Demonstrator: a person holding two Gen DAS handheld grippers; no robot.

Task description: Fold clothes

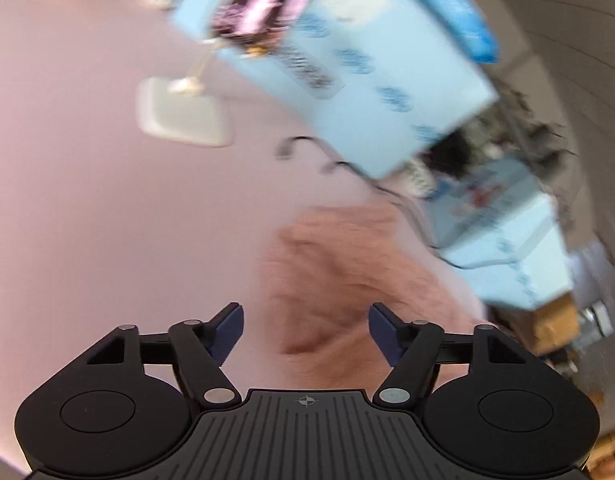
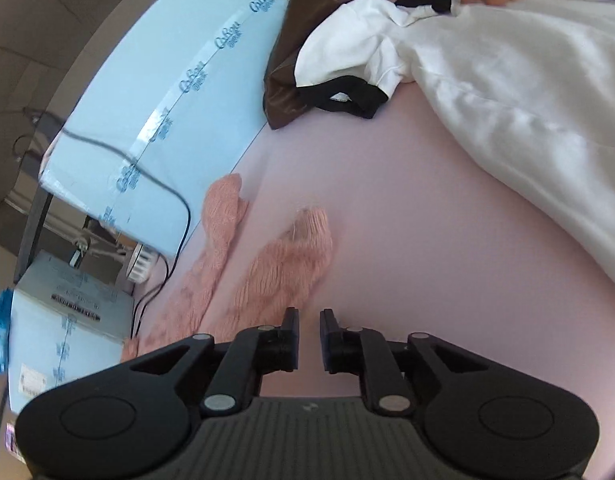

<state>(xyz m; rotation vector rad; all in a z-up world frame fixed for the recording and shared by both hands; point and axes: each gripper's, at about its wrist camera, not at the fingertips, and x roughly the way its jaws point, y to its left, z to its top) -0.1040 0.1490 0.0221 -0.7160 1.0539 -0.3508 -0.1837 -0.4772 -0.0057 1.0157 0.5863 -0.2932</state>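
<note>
**Both grippers poised over the pink knit, nothing gripped**

On the left, the left gripper point(image 1: 306, 330) hangs above the pink sheet point(image 1: 67, 200) with its jaws spread wide and nothing between the blue pads point(image 1: 229, 326). That width looks meant for taking a thick, fluffy edge. The view is blurred, so fine detail is lost, but the pink knit point(image 1: 347, 276) lies just past the fingertips, toward the right of the opening. Farther off sit a white pad point(image 1: 183, 114) on the sheet and blue boxes point(image 1: 359, 80) along the far right edge.

Through the right wrist camera, the blue boxes stand at the left, off the sheet's edge, with a black cable point(image 2: 163, 188) draped across one. The knit spreads in two long lobes, perhaps sleeves or legs, one close beside the box, the other nearer the middle. Laid out flat like this, it seems ready for folding.

The right gripper point(image 2: 309, 326) is held low, just near of the knit's closer lobe. Its jaws stand only a narrow gap apart and hold nothing, likely set to pinch a thin layer.

To the far right, a white garment point(image 2: 507, 92) with black trim and a brown cloth point(image 2: 283, 80) lie heaped aside, probably waiting their turn.
</note>
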